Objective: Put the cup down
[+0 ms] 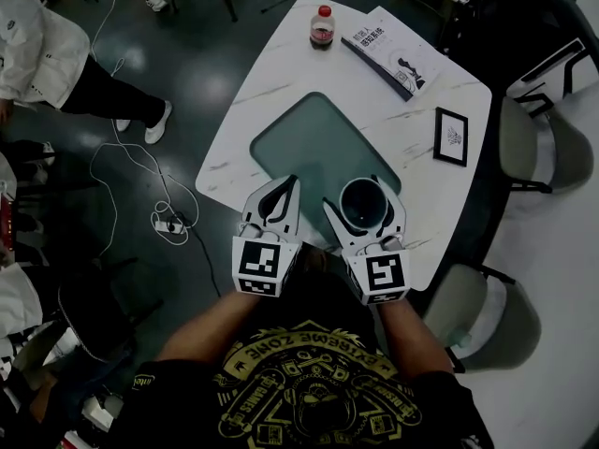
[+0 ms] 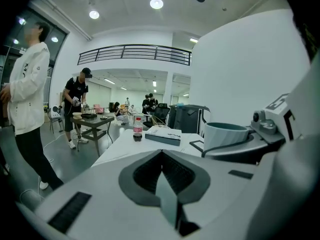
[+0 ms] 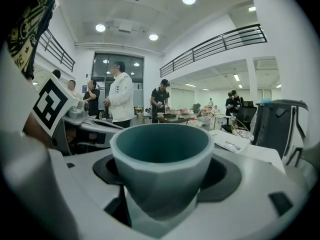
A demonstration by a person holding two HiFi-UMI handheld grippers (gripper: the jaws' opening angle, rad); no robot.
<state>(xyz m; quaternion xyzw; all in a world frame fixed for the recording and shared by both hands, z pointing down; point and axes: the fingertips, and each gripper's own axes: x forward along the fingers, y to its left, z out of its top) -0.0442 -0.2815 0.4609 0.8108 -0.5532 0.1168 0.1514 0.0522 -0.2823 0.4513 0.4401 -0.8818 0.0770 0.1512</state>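
A cup (image 1: 363,206) with a teal inside and pale grey faceted wall sits between the jaws of my right gripper (image 1: 363,195), which is shut on it. It hangs over the near right part of the white table (image 1: 281,73), beside the green mat (image 1: 314,148). I cannot tell its height above the surface. In the right gripper view the cup (image 3: 160,159) fills the middle, upright, gripped low on its wall by my right gripper (image 3: 160,189). My left gripper (image 1: 278,190) is beside it at the left, shut and empty; its jaws (image 2: 162,156) meet at the tips.
At the table's far end stand a cola bottle (image 1: 322,26) and a book (image 1: 393,52); a black-framed picture (image 1: 452,137) lies at the right edge. Chairs (image 1: 529,143) (image 1: 477,311) stand right of the table. Cables and a power strip (image 1: 168,223) lie on the floor left, near a person (image 1: 37,54).
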